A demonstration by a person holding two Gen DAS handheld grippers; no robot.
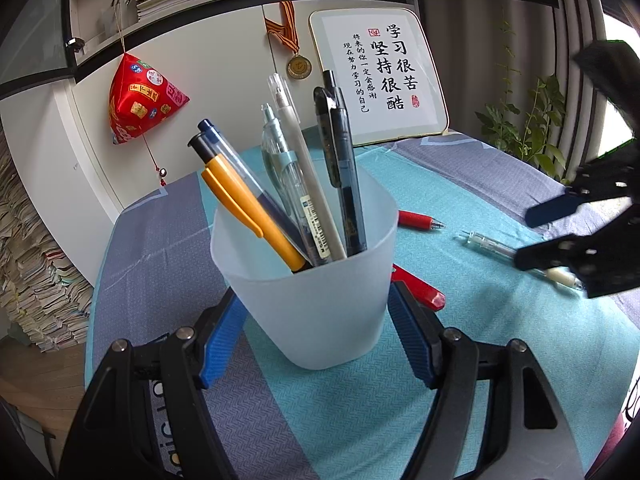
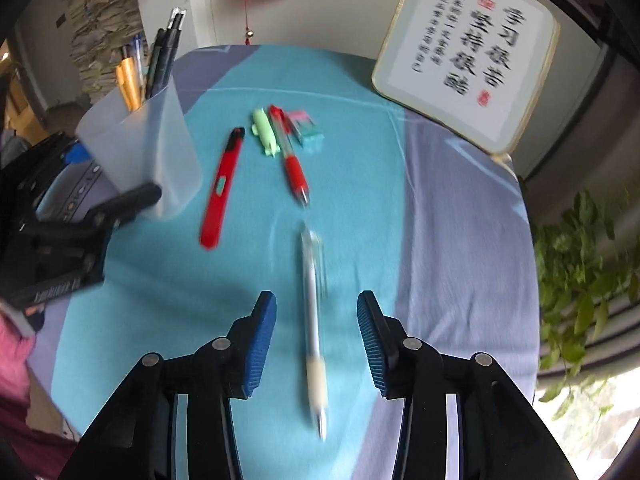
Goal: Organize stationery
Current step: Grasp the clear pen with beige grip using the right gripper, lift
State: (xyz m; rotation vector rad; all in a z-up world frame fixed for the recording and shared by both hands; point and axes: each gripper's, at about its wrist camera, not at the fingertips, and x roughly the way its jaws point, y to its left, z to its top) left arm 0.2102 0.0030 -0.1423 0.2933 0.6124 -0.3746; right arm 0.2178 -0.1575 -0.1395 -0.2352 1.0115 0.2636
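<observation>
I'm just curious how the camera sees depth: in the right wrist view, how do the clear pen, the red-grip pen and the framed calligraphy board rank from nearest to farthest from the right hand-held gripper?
1. Clear pen: lying between the open fingers of the right hand-held gripper.
2. Red-grip pen: mid-table, straight ahead.
3. Framed calligraphy board: propped at the far right edge.
</observation>
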